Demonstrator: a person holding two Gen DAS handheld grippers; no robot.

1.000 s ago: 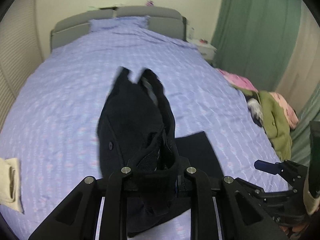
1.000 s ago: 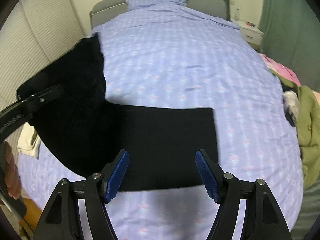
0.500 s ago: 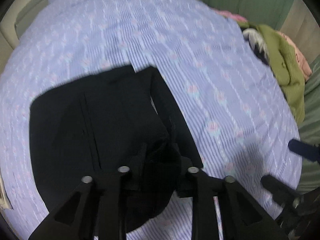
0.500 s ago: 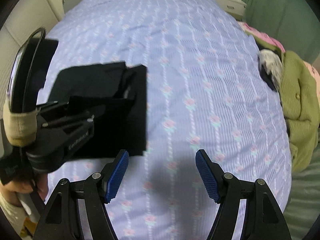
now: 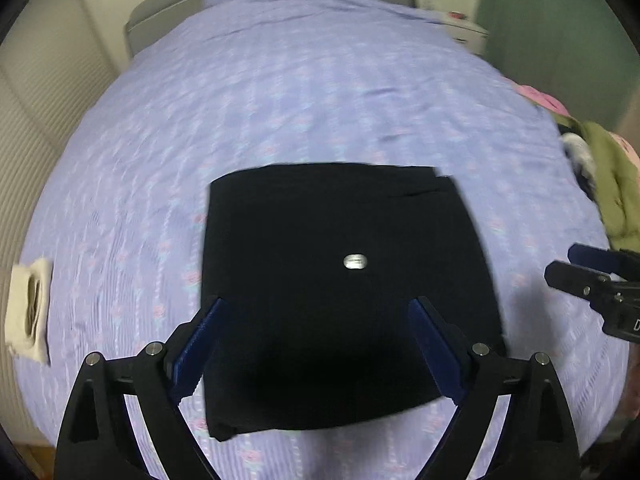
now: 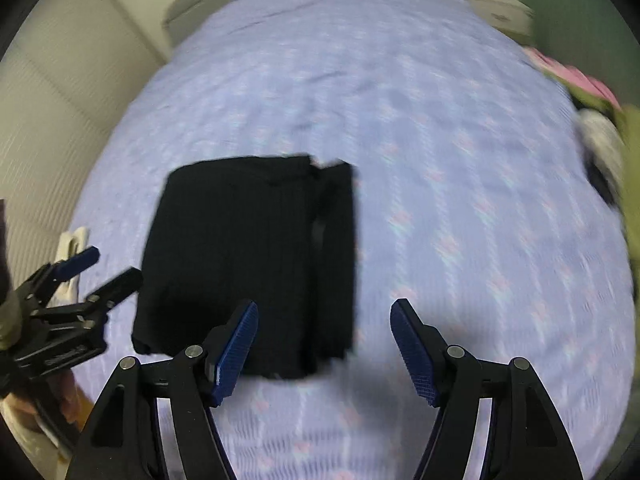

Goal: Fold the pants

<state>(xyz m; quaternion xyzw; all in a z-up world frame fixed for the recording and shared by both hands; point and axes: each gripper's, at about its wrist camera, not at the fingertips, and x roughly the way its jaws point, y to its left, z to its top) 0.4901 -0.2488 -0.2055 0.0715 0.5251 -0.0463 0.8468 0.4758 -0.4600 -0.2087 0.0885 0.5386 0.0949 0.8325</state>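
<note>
The black pants [image 5: 344, 280] lie folded in a flat square on the lilac bedspread [image 5: 304, 96]; a small silver button shows on top. They also show in the right wrist view [image 6: 256, 256]. My left gripper [image 5: 316, 348] is open and empty, above the pants' near edge. My right gripper [image 6: 324, 344] is open and empty, above the pants' near right corner. Each gripper shows in the other's view, the right one [image 5: 576, 276] and the left one [image 6: 100, 272].
A folded cream cloth [image 5: 28, 316] lies at the bed's left edge. A pile of green and pink clothes [image 5: 608, 176] sits at the right edge. A grey headboard [image 5: 168, 20] and a nightstand [image 5: 464, 28] stand at the far end.
My left gripper laid the held part of the pants down over the rest, let go and opened. Both grippers have drawn back above the folded square.
</note>
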